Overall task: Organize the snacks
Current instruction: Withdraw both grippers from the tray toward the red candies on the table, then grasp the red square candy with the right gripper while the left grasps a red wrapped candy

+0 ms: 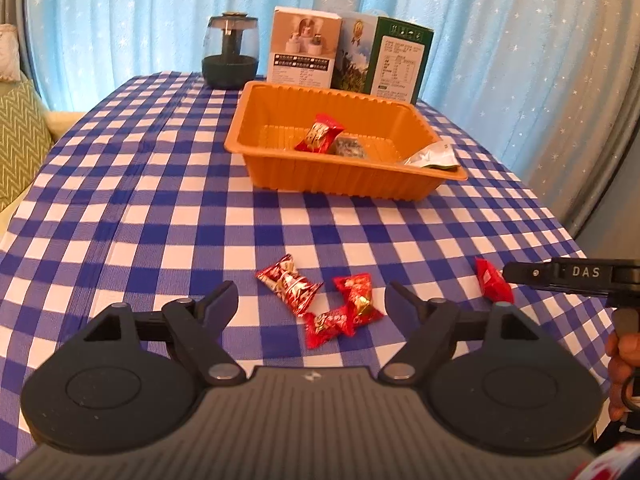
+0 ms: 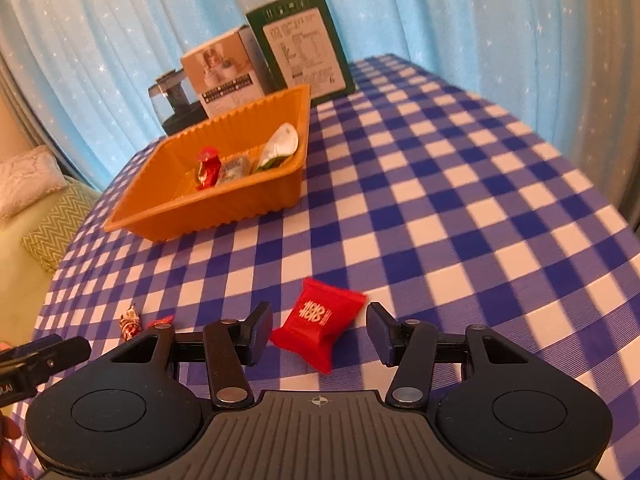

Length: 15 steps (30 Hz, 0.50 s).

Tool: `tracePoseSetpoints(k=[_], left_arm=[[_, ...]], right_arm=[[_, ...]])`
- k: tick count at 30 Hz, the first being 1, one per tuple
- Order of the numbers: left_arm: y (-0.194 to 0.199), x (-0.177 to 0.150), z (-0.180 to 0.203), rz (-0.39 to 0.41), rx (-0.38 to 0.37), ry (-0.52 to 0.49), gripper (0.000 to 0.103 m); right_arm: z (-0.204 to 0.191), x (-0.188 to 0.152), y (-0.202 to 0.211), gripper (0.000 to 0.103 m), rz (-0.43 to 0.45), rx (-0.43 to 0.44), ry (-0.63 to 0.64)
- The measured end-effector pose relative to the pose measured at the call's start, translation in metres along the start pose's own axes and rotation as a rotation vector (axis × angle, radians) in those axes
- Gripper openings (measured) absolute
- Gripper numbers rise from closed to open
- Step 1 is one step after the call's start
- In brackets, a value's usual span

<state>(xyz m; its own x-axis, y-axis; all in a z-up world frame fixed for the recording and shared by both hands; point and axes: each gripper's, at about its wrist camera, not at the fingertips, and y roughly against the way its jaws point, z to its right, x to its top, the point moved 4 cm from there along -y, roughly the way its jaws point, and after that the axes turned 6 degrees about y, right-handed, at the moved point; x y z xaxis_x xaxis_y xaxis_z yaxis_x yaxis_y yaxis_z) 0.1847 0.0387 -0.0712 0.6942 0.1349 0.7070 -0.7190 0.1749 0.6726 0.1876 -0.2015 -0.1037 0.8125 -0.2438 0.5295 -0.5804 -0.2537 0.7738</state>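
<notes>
Snacks, near field: three red foil-wrapped candies lie in a loose cluster on the checked tablecloth, just ahead of the left gripper and between its fingertips; jaws spread wide, pads touching nothing. Red pillow-shaped snack packet lies between the fingers of the right gripper; jaws partly apart, a gap on each side, no contact. Further out: orange plastic tray holding one red candy, a silvery wrapped sweet and a white-green sachet leaning on its rim. Beyond the tray: dark glass-domed jar, beige carton, green carton, all upright before the blue curtain.
</notes>
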Motion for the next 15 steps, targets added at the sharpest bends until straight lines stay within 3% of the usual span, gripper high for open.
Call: tracePoseSetpoints(k=[15], left_arm=[[-0.014, -0.004, 0.006, -0.033, -0.012, 0.006, 0.081]], right_arm=[[-0.002, 0.006, -0.03, 0.052, -0.03, -0.01, -0.021]])
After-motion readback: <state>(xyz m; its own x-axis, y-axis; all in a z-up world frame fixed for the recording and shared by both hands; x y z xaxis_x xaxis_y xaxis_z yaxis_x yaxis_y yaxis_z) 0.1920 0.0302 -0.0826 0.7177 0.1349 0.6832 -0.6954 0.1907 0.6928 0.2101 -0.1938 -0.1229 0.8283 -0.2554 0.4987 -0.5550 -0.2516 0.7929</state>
